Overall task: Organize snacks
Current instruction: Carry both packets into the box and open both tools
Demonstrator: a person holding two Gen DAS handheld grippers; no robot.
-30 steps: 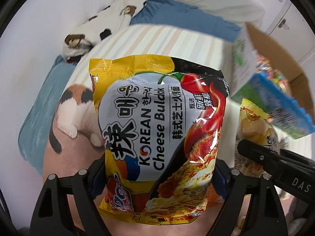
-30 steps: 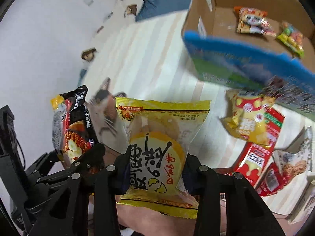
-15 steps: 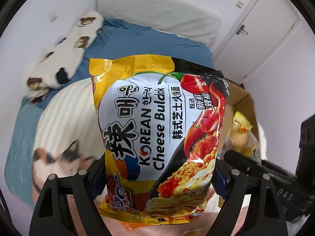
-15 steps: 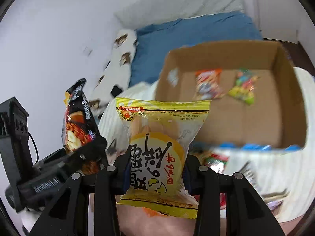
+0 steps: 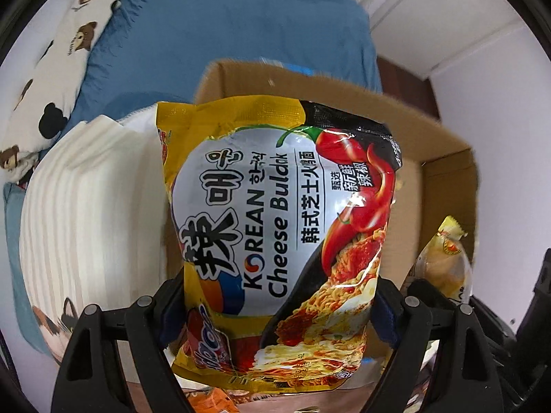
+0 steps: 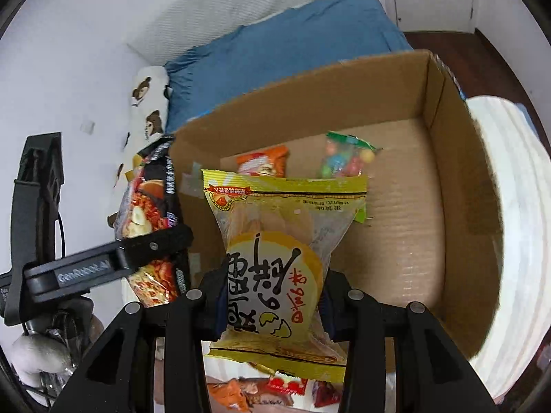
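Note:
My left gripper [image 5: 275, 313] is shut on a yellow and black Korean Cheese Buldak noodle bag [image 5: 275, 234], held upright in front of the open cardboard box [image 5: 444, 179]. The bag also shows in the right wrist view [image 6: 151, 227], at the box's left wall. My right gripper [image 6: 272, 306] is shut on a yellow egg cake packet [image 6: 279, 261], held over the near side of the box [image 6: 458, 206]. Inside the box lie an orange snack packet [image 6: 265, 161] and a bag of coloured candies [image 6: 344, 160].
The box sits on a striped cream blanket [image 5: 86, 213] on a bed with a blue sheet [image 5: 220, 24] and a bear-print pillow [image 5: 55, 51]. Loose snack packets [image 6: 286, 389] lie below the right gripper. A white wall and door stand at the right.
Both grippers have swung with their packets from the blanket up to the box; the box's inside now fills the right wrist view and lies right behind the noodle bag.

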